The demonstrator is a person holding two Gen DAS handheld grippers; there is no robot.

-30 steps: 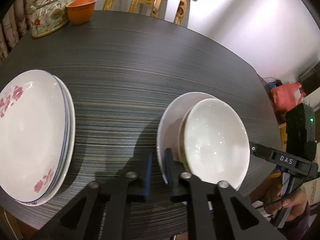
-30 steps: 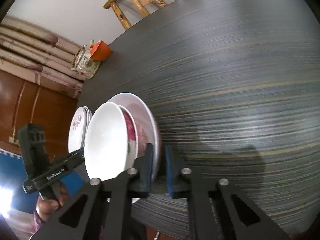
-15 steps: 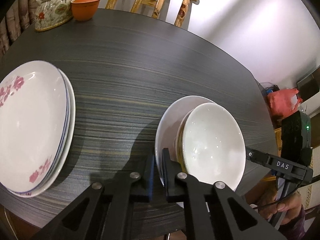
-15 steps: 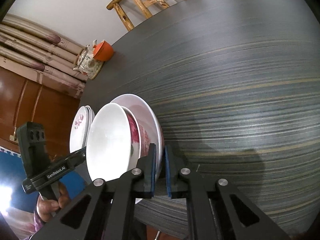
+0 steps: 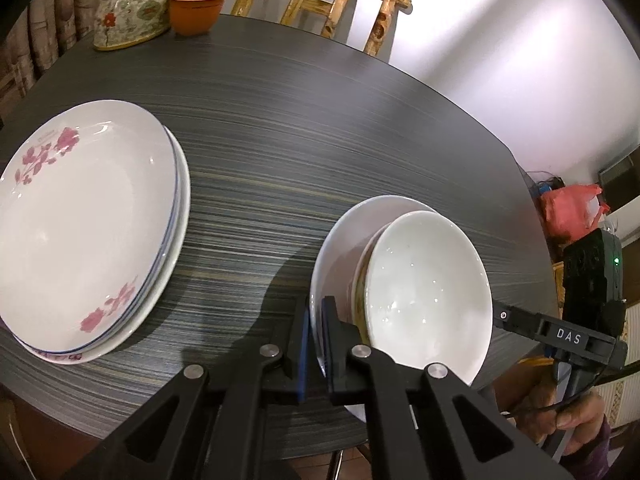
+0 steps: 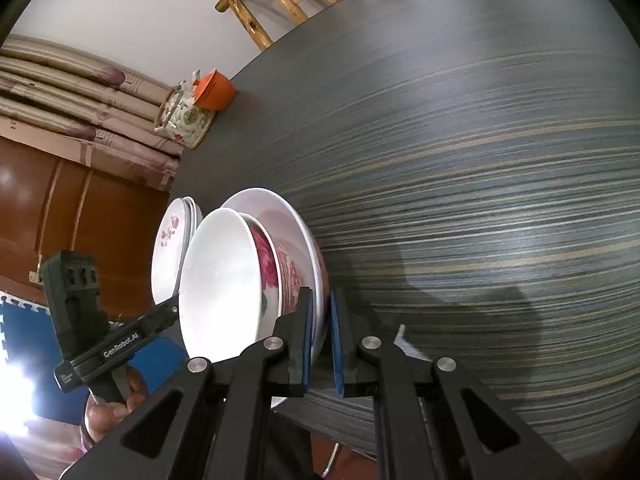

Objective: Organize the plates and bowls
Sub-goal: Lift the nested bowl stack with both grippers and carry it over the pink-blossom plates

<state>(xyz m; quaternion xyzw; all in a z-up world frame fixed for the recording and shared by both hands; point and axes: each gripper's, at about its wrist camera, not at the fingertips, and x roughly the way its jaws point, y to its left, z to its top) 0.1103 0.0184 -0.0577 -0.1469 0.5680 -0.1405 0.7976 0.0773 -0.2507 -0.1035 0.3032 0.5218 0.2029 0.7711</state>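
Both grippers, left [image 5: 315,336] and right [image 6: 320,338], have their fingers clamped on opposite rims of the plate [image 5: 340,236] carrying the bowls [image 5: 428,292], so next likely comes a level lift toward the plate stack [image 5: 88,216].

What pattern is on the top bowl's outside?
Pink-red flowers on the bowl, clearest in the right wrist view.

Two wrist cameras, both close, looking down at the worktop [image 5: 320,128].
I see the bowl stack [image 5: 424,296] from opposite sides.
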